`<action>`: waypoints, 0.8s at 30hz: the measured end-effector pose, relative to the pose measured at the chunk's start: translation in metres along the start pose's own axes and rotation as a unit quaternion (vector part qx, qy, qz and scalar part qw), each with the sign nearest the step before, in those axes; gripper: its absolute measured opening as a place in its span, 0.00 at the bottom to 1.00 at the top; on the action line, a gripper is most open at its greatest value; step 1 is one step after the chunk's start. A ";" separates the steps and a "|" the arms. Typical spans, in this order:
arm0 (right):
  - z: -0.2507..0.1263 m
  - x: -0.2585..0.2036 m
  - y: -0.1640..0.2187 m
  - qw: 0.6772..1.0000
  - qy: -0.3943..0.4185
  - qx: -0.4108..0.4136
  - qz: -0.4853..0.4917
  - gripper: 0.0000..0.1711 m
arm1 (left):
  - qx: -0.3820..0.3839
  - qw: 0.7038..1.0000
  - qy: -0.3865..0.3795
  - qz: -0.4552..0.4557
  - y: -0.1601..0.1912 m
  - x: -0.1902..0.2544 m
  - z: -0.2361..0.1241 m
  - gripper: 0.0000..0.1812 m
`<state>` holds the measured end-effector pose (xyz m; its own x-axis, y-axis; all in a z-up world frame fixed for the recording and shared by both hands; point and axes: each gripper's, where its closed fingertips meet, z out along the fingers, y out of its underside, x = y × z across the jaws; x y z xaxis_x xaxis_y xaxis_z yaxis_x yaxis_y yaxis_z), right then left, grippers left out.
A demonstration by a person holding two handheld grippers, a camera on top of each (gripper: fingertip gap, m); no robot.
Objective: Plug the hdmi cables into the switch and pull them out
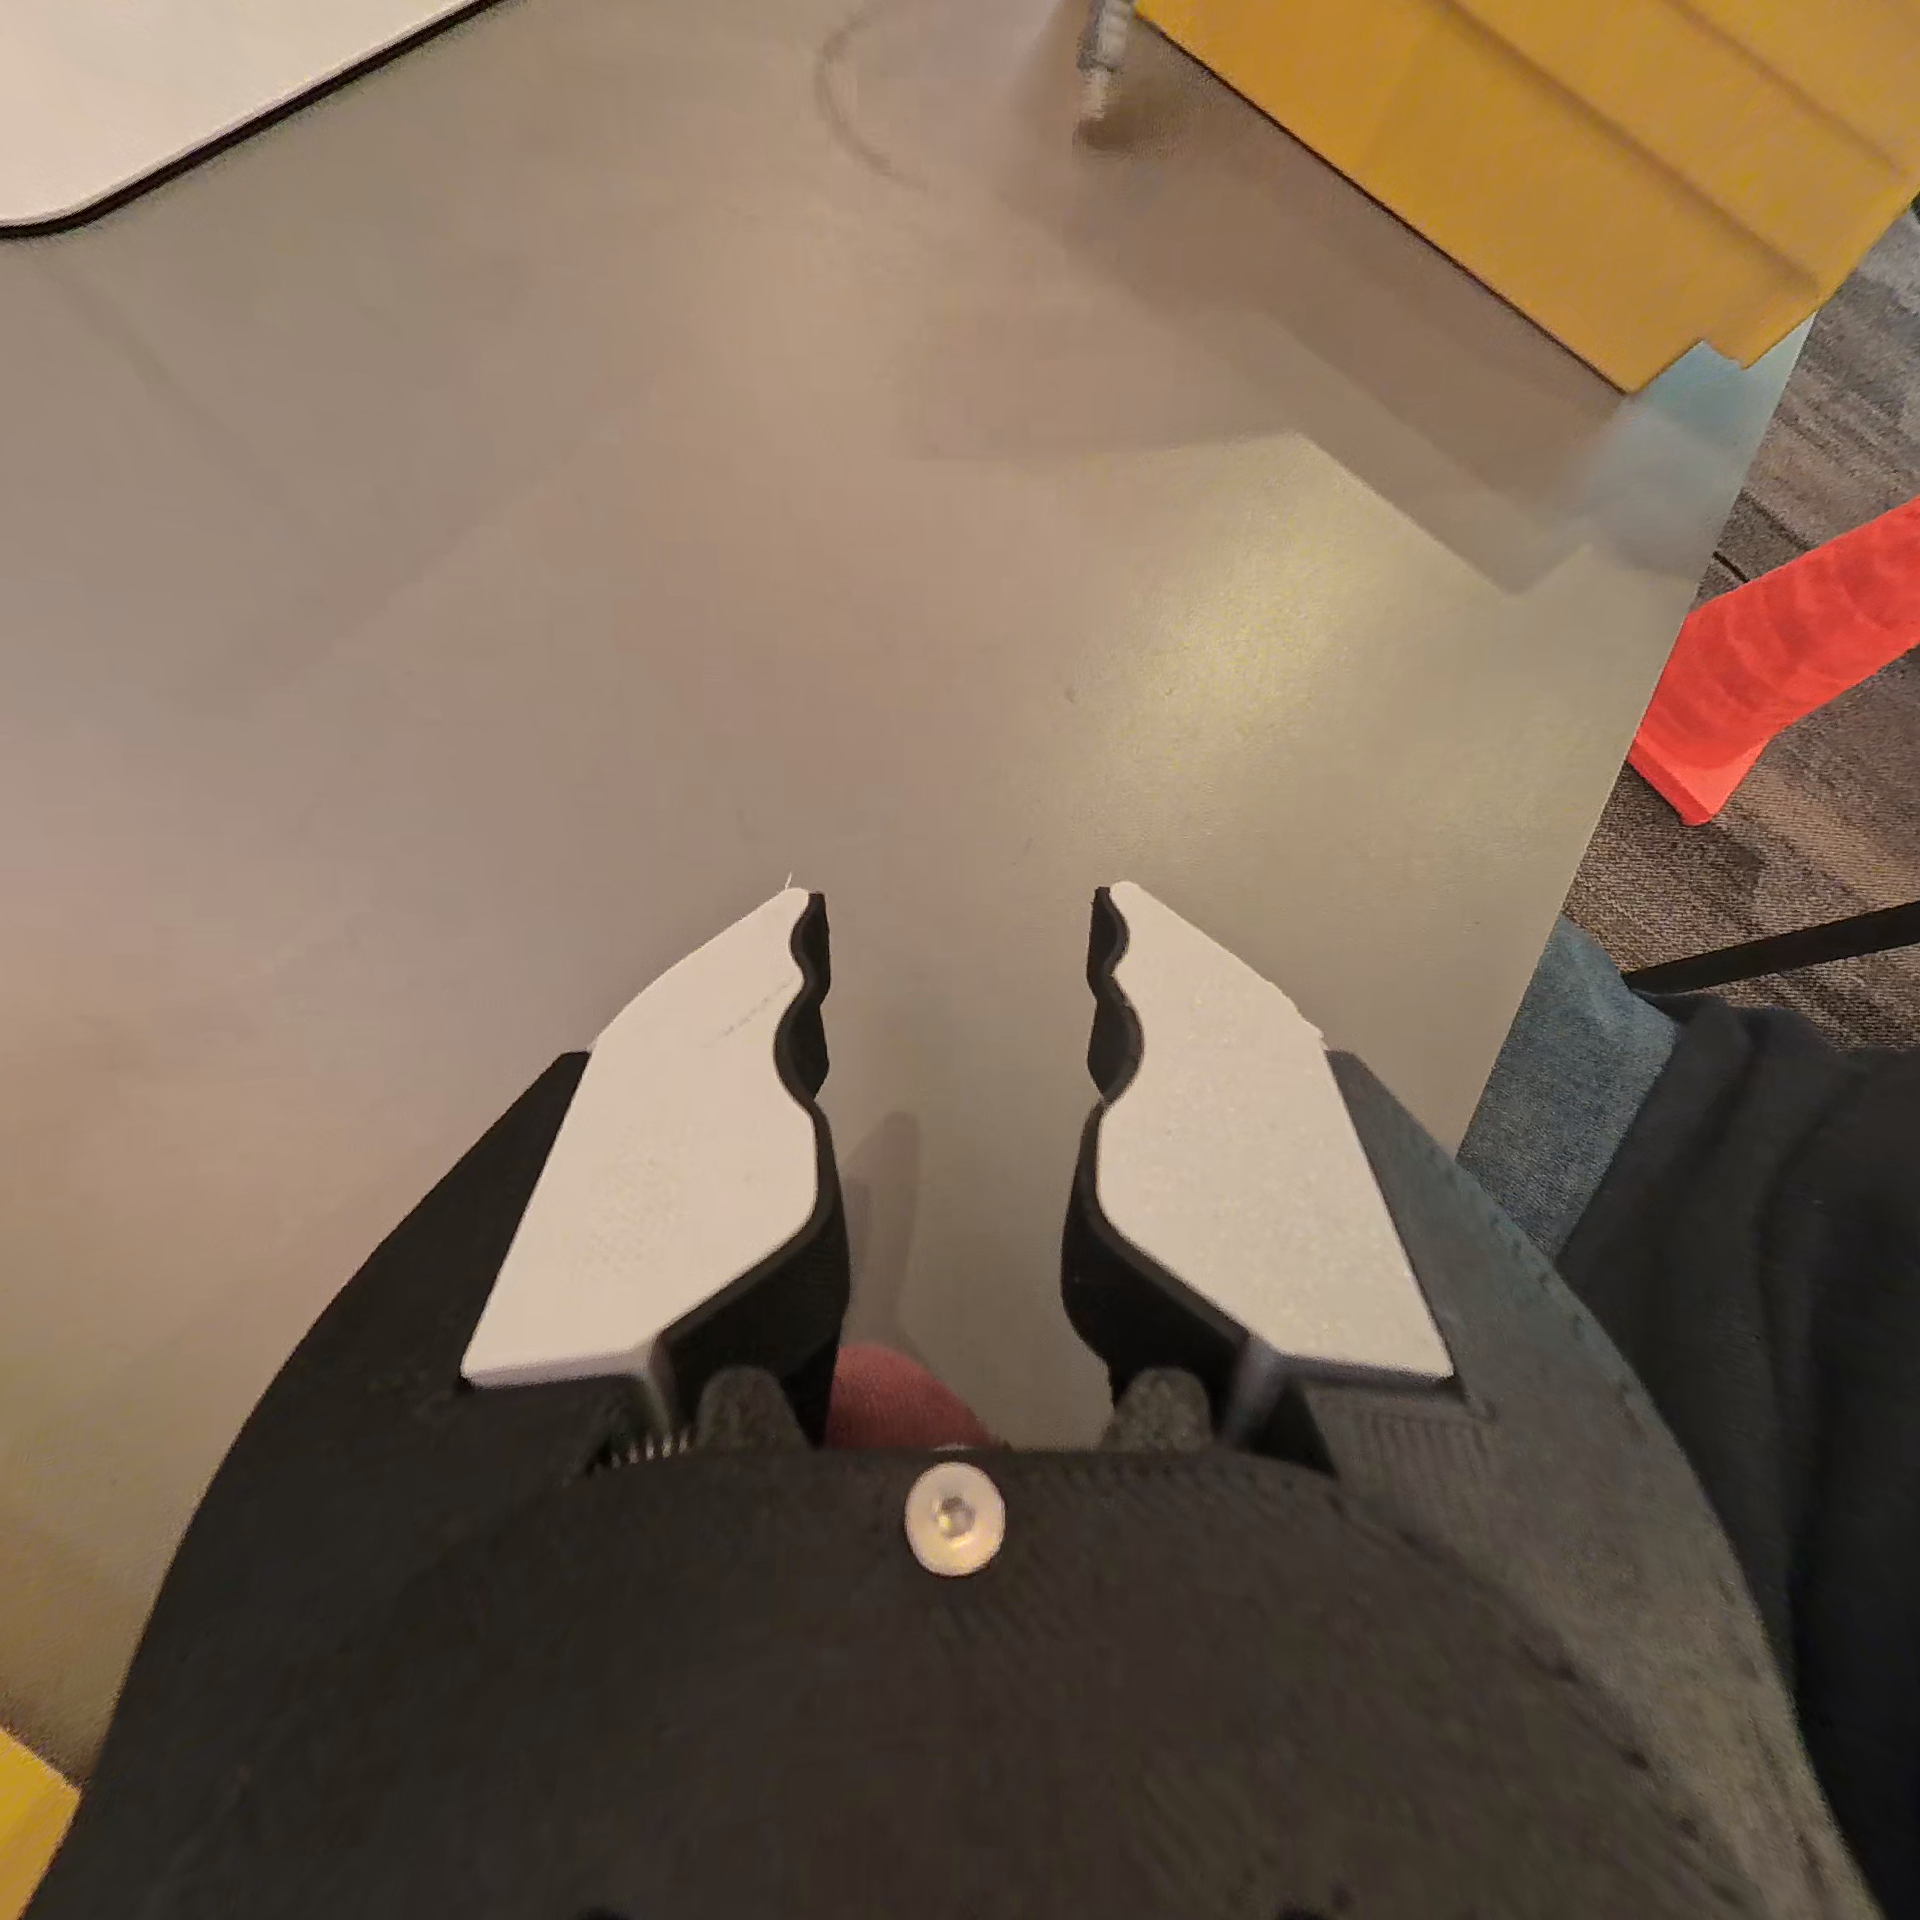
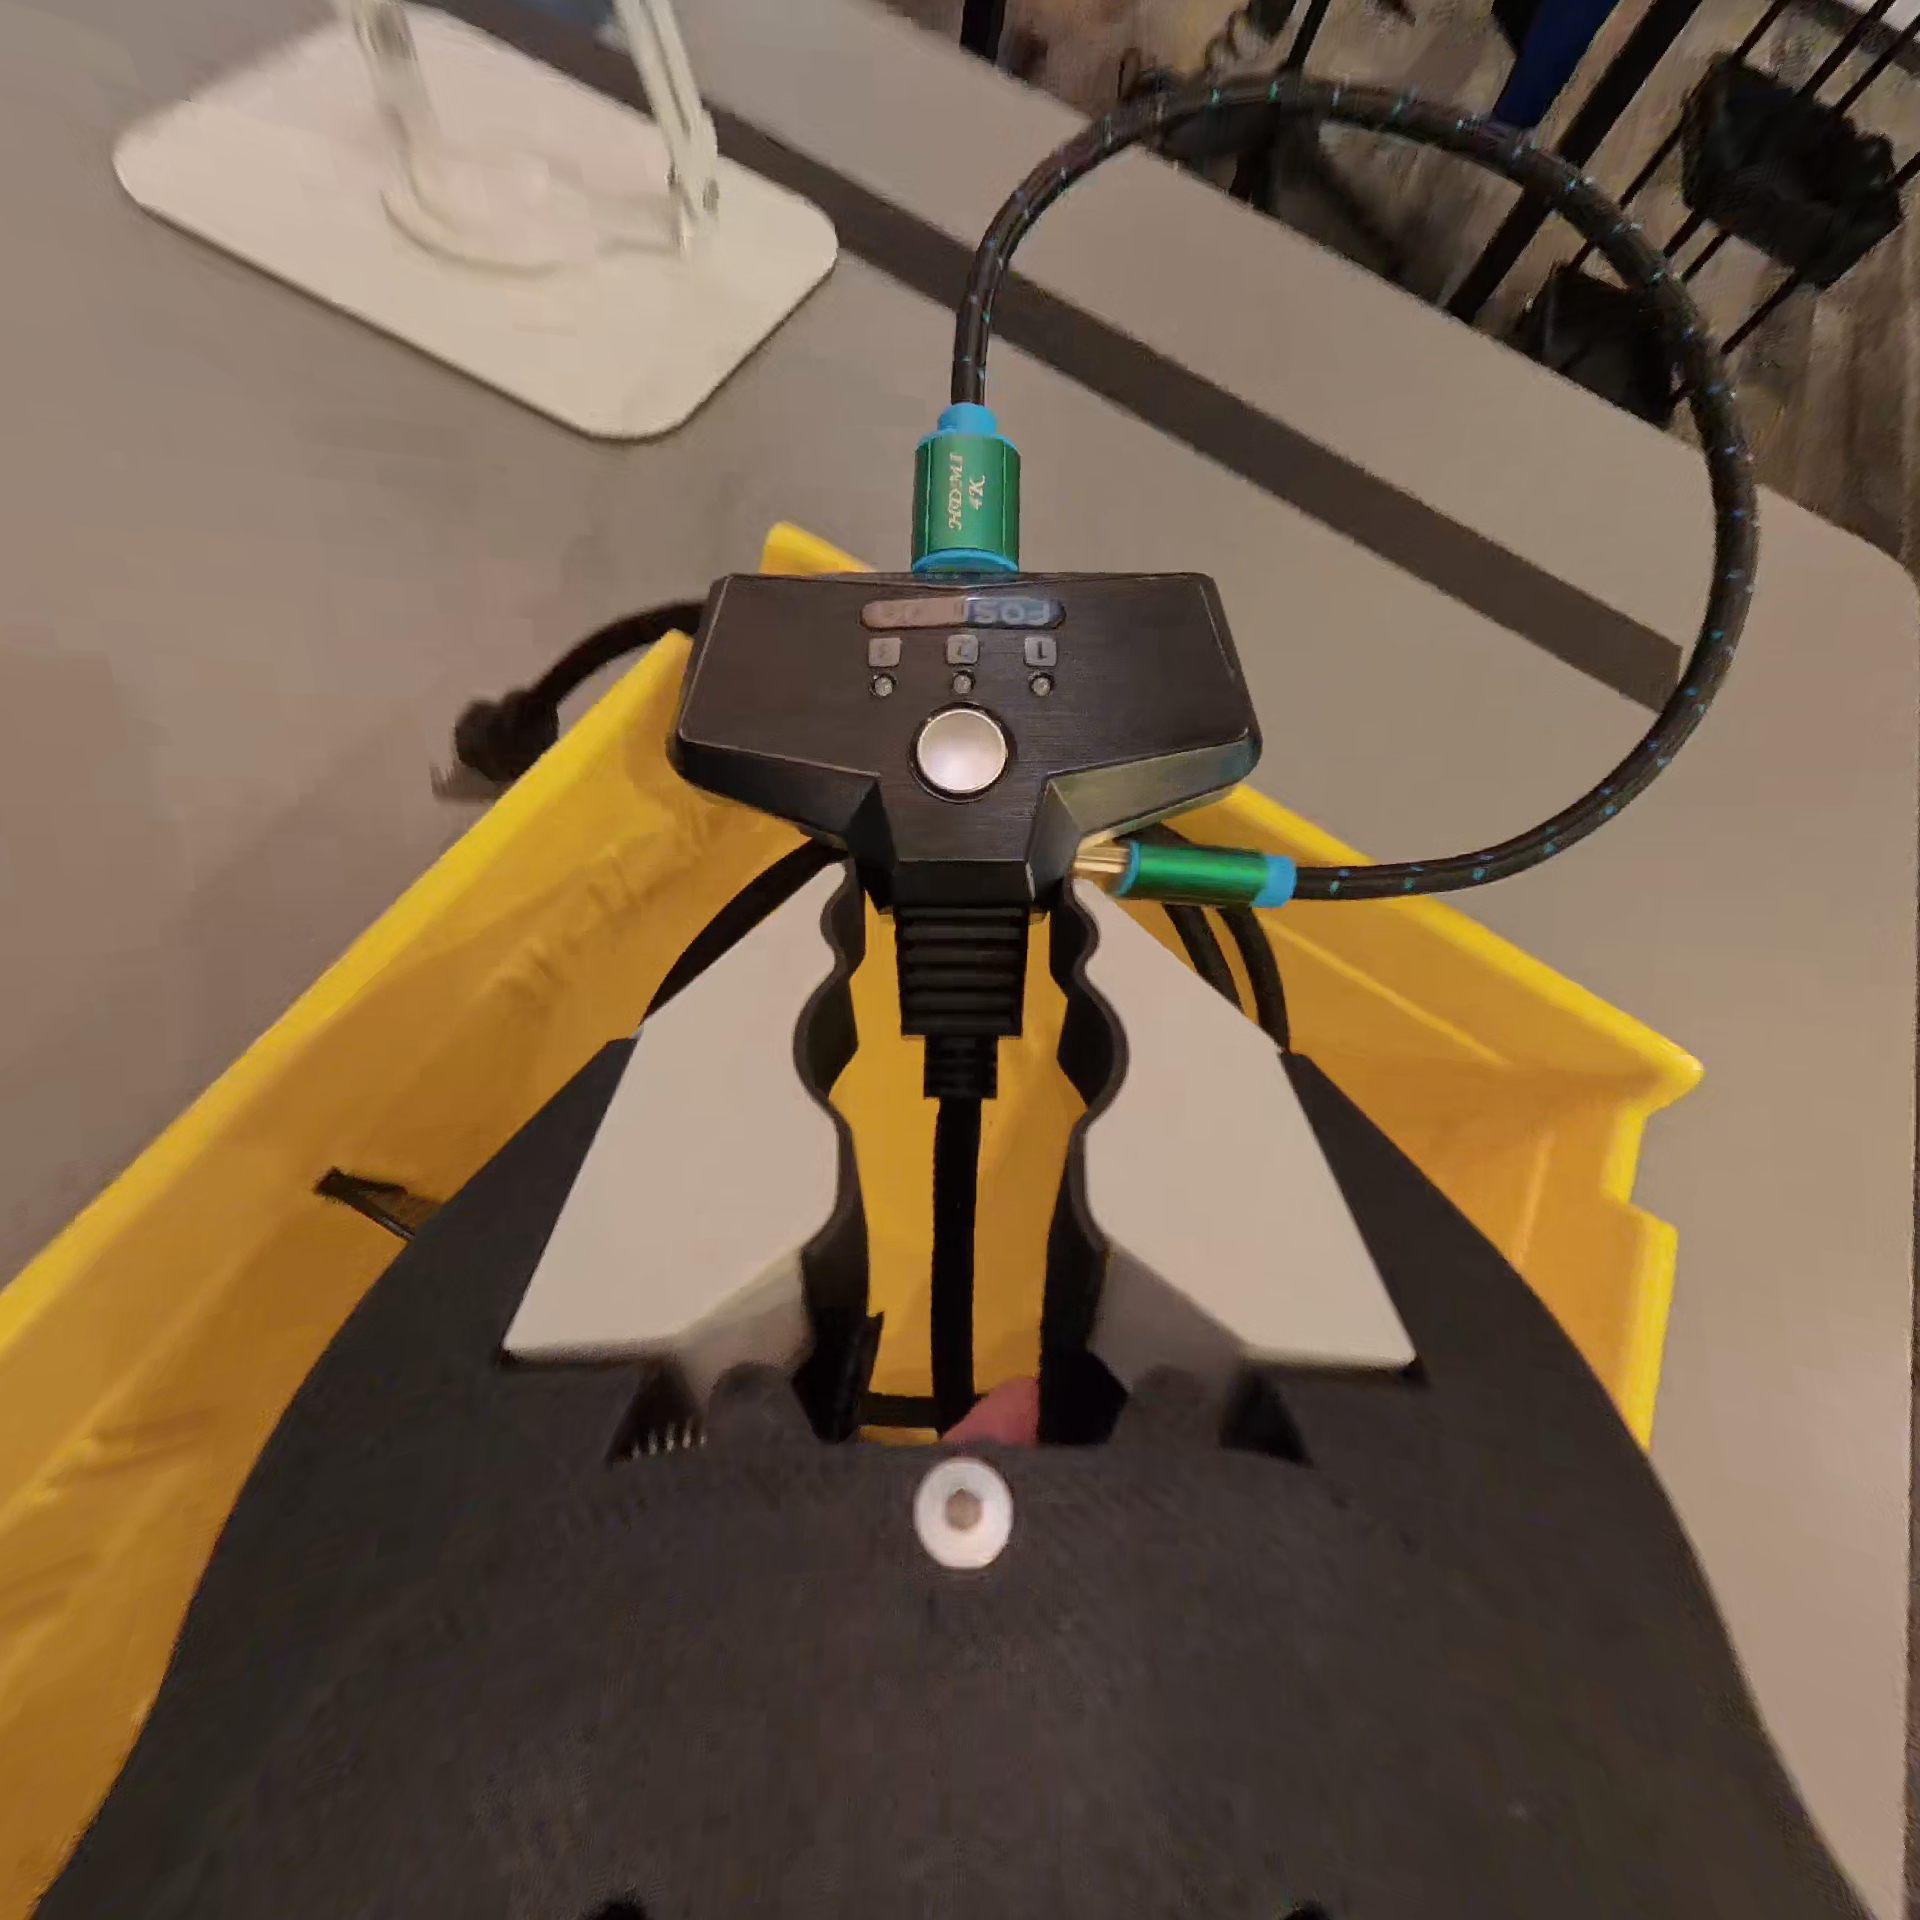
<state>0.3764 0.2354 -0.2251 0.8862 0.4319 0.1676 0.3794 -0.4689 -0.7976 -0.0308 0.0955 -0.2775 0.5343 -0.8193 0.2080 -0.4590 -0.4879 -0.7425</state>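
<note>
In the right wrist view my right gripper is shut on the narrow stem of the black HDMI switch and holds it above a yellow bin. A green HDMI plug sits in the switch's far port. Its braided black cable loops round to the right. The cable's other green plug hangs free by the switch's right side with its gold tip showing. In the left wrist view my left gripper is open and empty over the grey table.
A white monitor stand base stands at the back left of the table. Black cables hang over the bin's left rim. In the left wrist view the yellow bin is at the far right, and an orange-red object lies on the floor. The gap from one gripper's tips to the other's is roughly 45 cm.
</note>
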 end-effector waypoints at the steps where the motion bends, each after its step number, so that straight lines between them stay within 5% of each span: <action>1: 0.003 -0.003 0.006 1.000 -0.001 -0.019 -0.010 0.20 | -0.001 1.000 0.000 0.001 0.000 0.001 0.001 0.26; 14: 0.020 -0.011 0.083 0.948 -0.037 -0.304 -0.090 0.16 | -0.012 1.000 0.001 0.018 0.002 0.006 0.002 0.26; 18: 0.010 -0.005 0.075 0.943 -0.029 -0.310 -0.115 0.27 | -0.017 0.999 -0.003 0.029 0.003 0.007 -0.001 0.26; 24: -0.008 -0.012 0.045 0.965 -0.024 -0.236 -0.111 0.30 | -0.017 1.000 -0.003 0.022 0.003 0.004 0.000 0.26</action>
<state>0.3850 0.2031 -0.2581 0.7598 0.5925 0.2676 0.6478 -0.6544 -0.3900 -0.0300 0.0910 -0.2794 0.5164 -0.8389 0.1718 -0.5063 -0.4609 -0.7289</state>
